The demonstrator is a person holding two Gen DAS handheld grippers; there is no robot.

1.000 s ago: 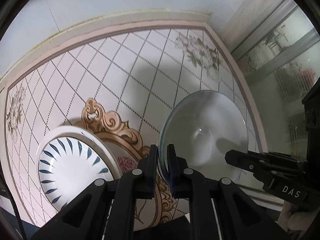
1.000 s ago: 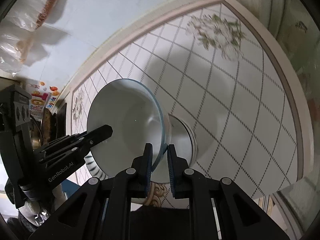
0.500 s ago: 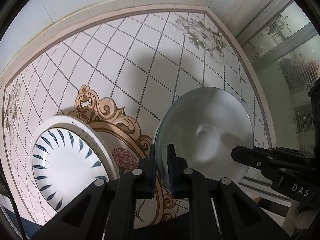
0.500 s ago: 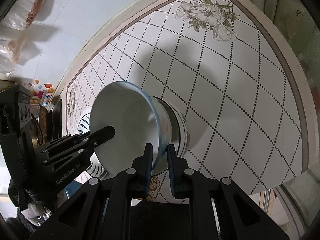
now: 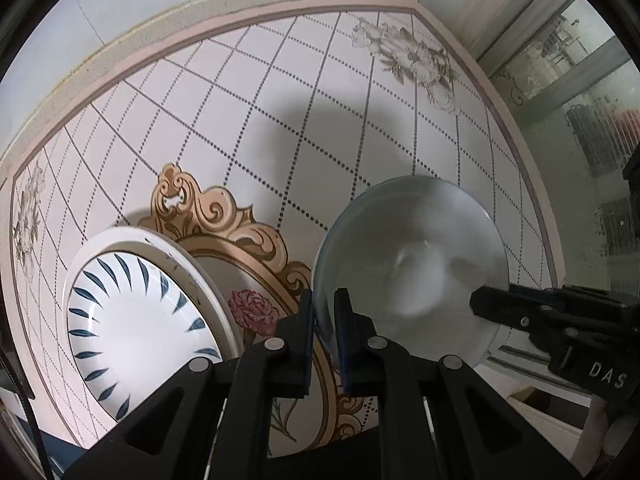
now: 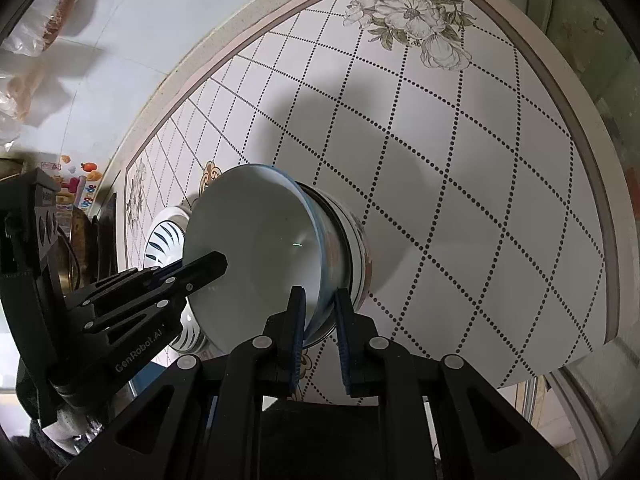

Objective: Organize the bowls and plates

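Both the left gripper and the right gripper have jaws clenched on the rim of the pale bowl, which sits nested in the patterned bowl beside the striped plate. An uneven release may tip the stack.

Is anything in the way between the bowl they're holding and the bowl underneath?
Nothing visible. The pale blue-rimmed bowl, held by the left gripper and right gripper, meets the mouth of the patterned white bowl; the blue-leaf plate lies aside.
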